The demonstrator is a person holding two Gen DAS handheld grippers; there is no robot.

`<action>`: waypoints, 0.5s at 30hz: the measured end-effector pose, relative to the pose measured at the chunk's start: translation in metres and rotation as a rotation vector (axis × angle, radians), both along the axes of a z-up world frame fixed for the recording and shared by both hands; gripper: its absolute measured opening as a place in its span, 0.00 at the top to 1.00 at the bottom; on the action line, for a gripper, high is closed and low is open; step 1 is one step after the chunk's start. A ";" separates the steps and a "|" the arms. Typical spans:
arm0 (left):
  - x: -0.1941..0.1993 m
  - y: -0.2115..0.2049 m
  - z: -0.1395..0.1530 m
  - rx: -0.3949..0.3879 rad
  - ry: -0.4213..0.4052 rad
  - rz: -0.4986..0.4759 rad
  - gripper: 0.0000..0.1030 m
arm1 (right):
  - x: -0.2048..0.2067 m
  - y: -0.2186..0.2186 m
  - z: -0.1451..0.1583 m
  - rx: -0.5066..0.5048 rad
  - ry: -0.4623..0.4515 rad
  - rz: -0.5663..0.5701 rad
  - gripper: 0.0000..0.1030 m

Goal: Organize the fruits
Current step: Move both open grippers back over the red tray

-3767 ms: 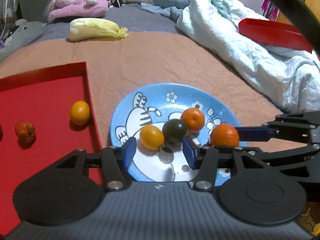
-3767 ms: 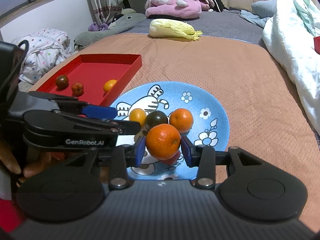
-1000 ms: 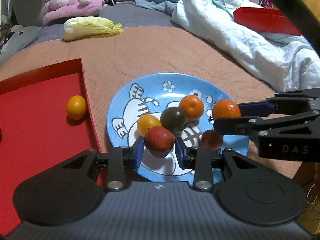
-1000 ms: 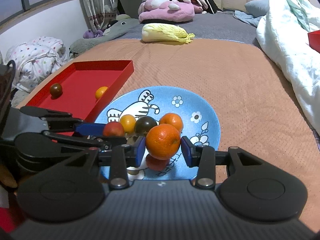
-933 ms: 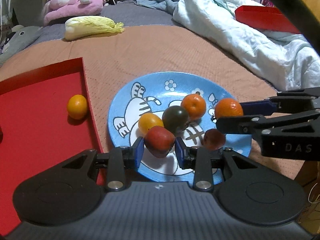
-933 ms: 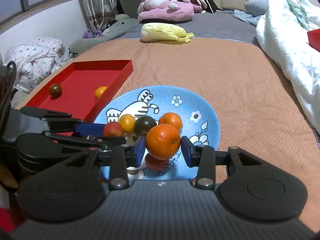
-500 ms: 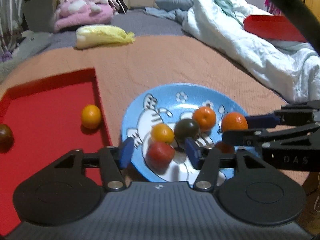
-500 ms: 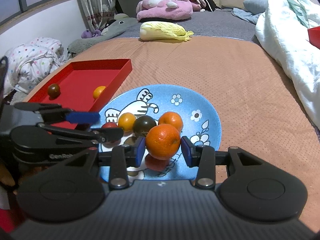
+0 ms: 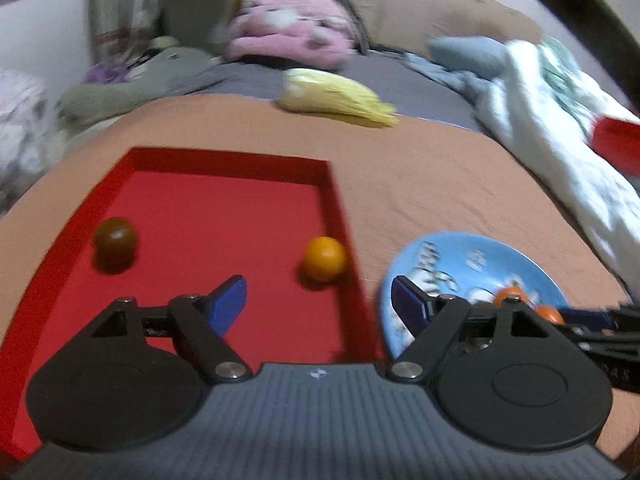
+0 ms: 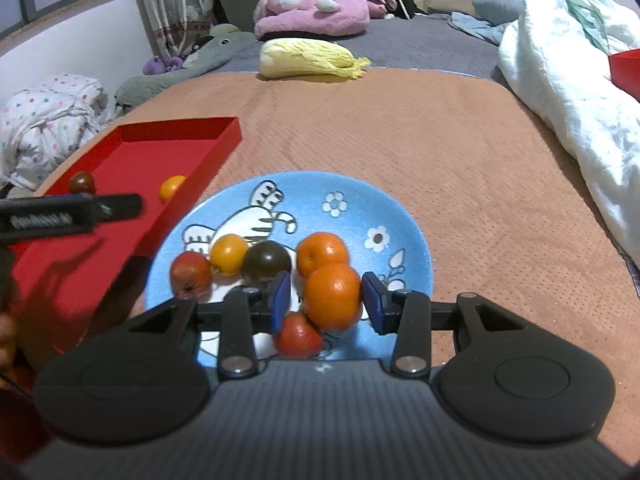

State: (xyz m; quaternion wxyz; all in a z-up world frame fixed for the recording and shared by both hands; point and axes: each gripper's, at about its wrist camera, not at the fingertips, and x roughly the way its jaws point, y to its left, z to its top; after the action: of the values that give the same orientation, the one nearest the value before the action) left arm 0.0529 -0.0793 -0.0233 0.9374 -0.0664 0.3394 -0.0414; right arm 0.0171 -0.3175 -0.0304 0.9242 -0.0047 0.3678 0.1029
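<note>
My left gripper (image 9: 318,300) is open and empty above the red tray (image 9: 208,200), which holds a dark tomato (image 9: 115,239) and a small orange fruit (image 9: 324,258). The blue plate (image 10: 352,196) holds a red tomato (image 10: 190,274), a yellow-orange fruit (image 10: 229,253), a dark tomato (image 10: 266,262), a small orange (image 10: 322,253) and another red fruit (image 10: 298,335). My right gripper (image 10: 325,300) is open, with a big orange (image 10: 333,295) resting between its fingers over the plate. The left gripper's arm shows in the right wrist view (image 10: 68,212).
A napa cabbage (image 10: 308,58) lies at the far edge of the brown bedspread (image 10: 460,160). A white duvet (image 10: 572,64) lies at the right, with a red box (image 10: 626,70) on it. Plush toys (image 10: 316,10) sit at the back.
My left gripper let go of the red tomato on the plate, opened wide and swung left over the red tray. My right gripper's fingers opened slightly around the big orange.
</note>
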 end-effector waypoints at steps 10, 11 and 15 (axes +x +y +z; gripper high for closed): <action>0.001 0.028 0.003 0.024 0.016 0.146 0.19 | -0.005 0.007 0.017 0.026 -0.050 0.009 0.33; 0.001 0.030 0.003 0.027 0.018 0.156 0.19 | -0.004 0.010 0.020 0.026 -0.055 0.019 0.33; 0.002 0.042 0.001 0.035 0.031 0.193 0.19 | 0.000 0.030 0.025 0.017 -0.068 0.079 0.33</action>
State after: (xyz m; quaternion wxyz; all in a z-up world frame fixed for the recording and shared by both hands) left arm 0.0550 -0.0370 -0.0224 0.9327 -0.0831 0.3465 0.0562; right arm 0.0173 -0.2874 -0.0059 0.9314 -0.0150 0.3348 0.1420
